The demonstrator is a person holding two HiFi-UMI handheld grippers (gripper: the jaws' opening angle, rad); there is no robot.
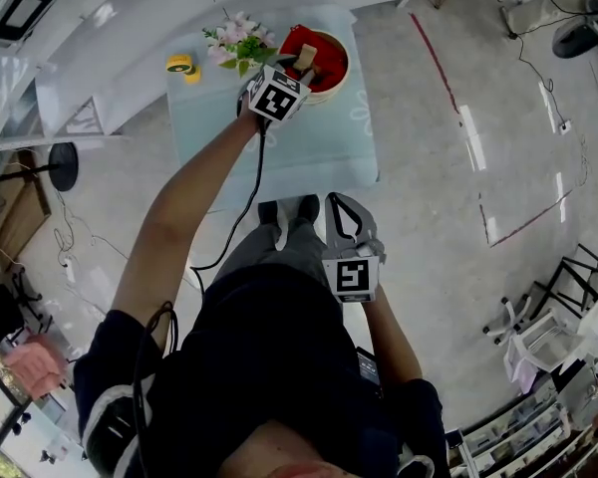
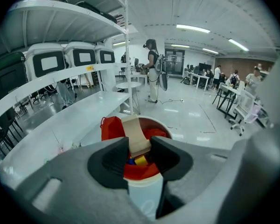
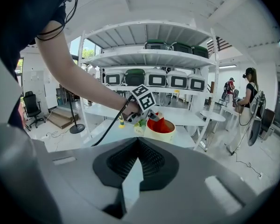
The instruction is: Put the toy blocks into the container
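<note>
Left gripper [image 2: 139, 150] pinching the lower end of a flat tan wooden block [image 2: 136, 132], which stands tilted over the mouth of the round cream container with a red cloth lining [image 2: 144, 193]. A yellow block [image 2: 141, 160] and a blue block [image 2: 131, 161] lie inside. We judge the release safest if we sink the long piece below the rim before spreading the jaws, lest it tip out. Right gripper [image 3: 138, 146], jaws pressed together on nothing, hangs well apart from the container, near the body.

Bright even indoor light from ceiling strips [image 2: 192, 29], glare streaks on glossy floor [image 1: 473, 137], fisheye-bent edges, dark vignette corners
</note>
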